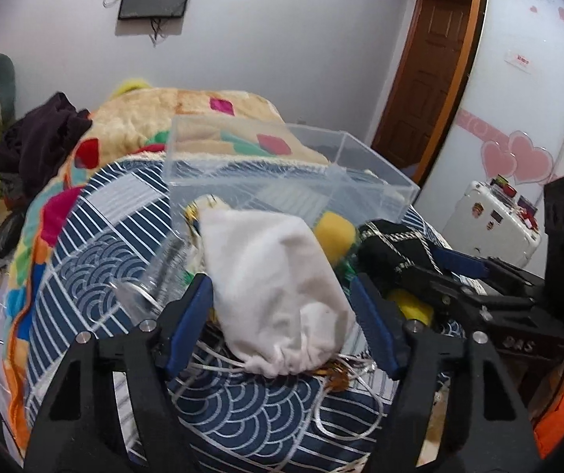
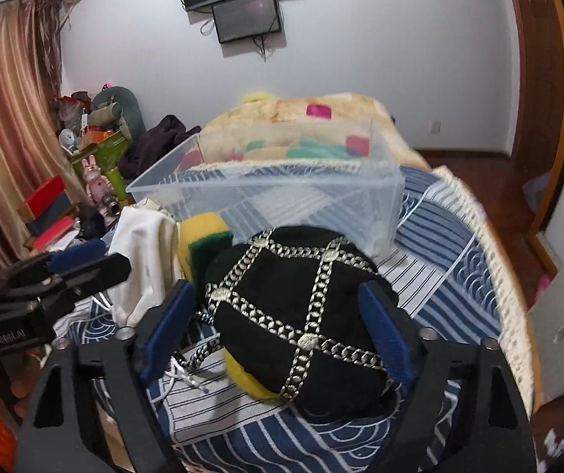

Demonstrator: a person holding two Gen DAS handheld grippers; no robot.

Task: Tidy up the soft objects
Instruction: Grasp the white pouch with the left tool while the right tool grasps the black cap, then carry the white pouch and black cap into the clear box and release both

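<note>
A white drawstring pouch [image 1: 278, 295] lies on the blue patterned bedspread between the open blue-padded fingers of my left gripper [image 1: 282, 303]; it also shows in the right wrist view [image 2: 144, 260]. A black pouch with silver chain trim [image 2: 301, 315] sits between the open fingers of my right gripper [image 2: 282, 327], and shows in the left wrist view [image 1: 392, 244]. Neither pouch is visibly squeezed. A yellow-green sponge [image 2: 203, 244] lies between the pouches, and another yellow piece [image 2: 246, 382] peeks from under the black pouch. A clear plastic box [image 2: 282, 181] stands empty just beyond them.
A colourful fleece blanket [image 1: 187, 114] and dark clothing [image 1: 41, 134] lie behind the box. Clutter and boxes [image 2: 85, 157] stand left of the bed. A white suitcase [image 1: 490, 220] and wooden door [image 1: 427, 79] are on the right. The bed edge [image 2: 498, 276] drops to wooden floor.
</note>
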